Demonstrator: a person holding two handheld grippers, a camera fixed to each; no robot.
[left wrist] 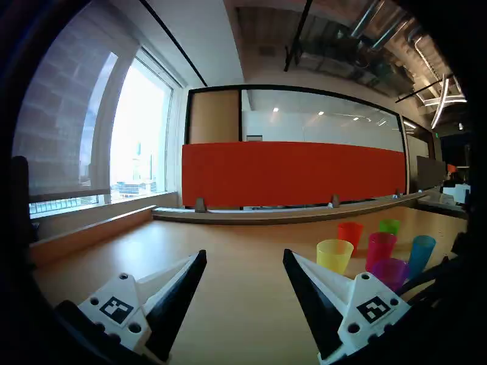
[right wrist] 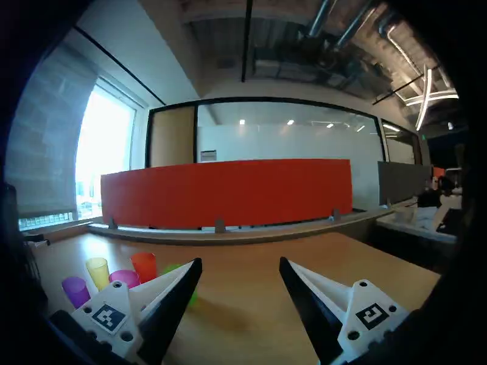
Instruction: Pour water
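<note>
My left claw (left wrist: 244,252) is spread wide and empty, low over the wooden counter (left wrist: 243,304). The cups (left wrist: 380,248) stand upright in a tight cluster ahead on its right, the yellow cup (left wrist: 334,254) nearest my finger. My right claw (right wrist: 240,260) gapes empty too. Seen from it, the cluster sits to the left, with the purple cup (right wrist: 75,290) outermost.

Six cups (left wrist: 334,254), two tools (left wrist: 245,260) (right wrist: 240,265)

Six translucent coloured cups (left wrist: 380,248) (all upright), clustered together
</note>
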